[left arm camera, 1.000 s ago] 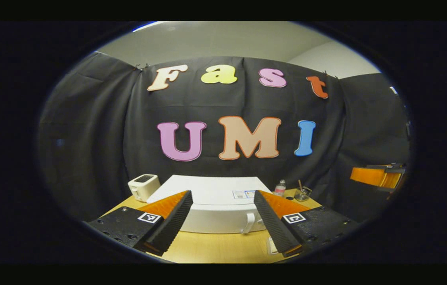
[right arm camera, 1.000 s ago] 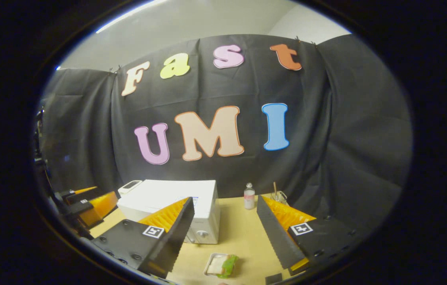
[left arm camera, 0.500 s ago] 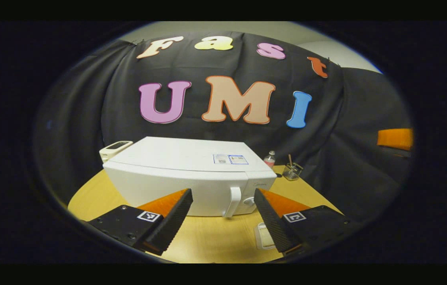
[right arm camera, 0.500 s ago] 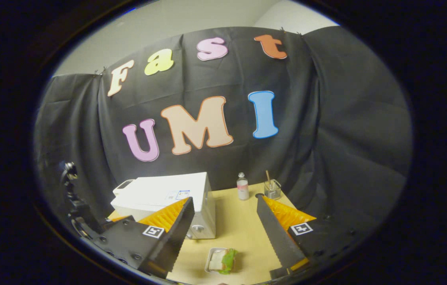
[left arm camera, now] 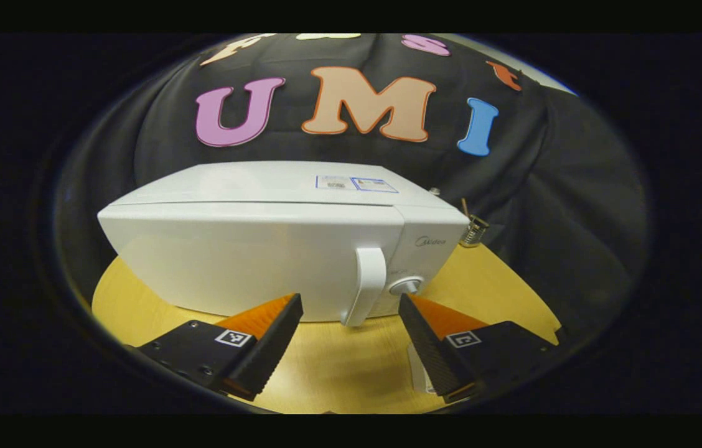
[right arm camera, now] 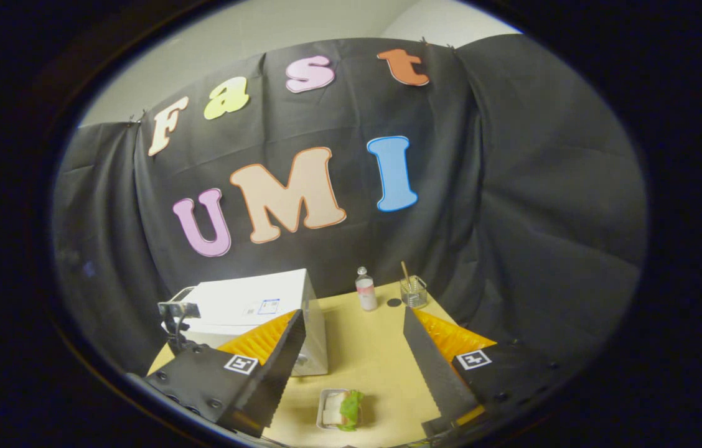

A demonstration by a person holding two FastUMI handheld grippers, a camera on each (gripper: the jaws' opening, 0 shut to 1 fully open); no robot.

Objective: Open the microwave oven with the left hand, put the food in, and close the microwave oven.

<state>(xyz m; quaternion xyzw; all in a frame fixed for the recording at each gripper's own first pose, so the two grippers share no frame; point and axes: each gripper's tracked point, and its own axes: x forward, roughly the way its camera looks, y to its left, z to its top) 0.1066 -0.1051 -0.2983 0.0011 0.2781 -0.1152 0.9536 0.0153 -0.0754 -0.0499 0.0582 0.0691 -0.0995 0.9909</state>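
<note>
Dead centre, the microwave (left arm camera: 264, 249), door shut; left gripper (left arm camera: 350, 339) gapes empty before its handle (left arm camera: 366, 283). Right gripper (right arm camera: 354, 367) hangs wide open, empty, above the food (right arm camera: 340, 409).

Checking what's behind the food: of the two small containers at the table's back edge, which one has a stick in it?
The clear glass cup, right of the capped bottle, holds a stick.

Bare bench (left arm camera: 332, 367) between the spread left tongs (left arm camera: 351, 345) and the shut microwave's door handle (left arm camera: 366, 286), sandwich tray (right arm camera: 340, 409) at the front edge, small bottle (right arm camera: 365, 290) and glass (right arm camera: 414, 292) at the back edge
</note>
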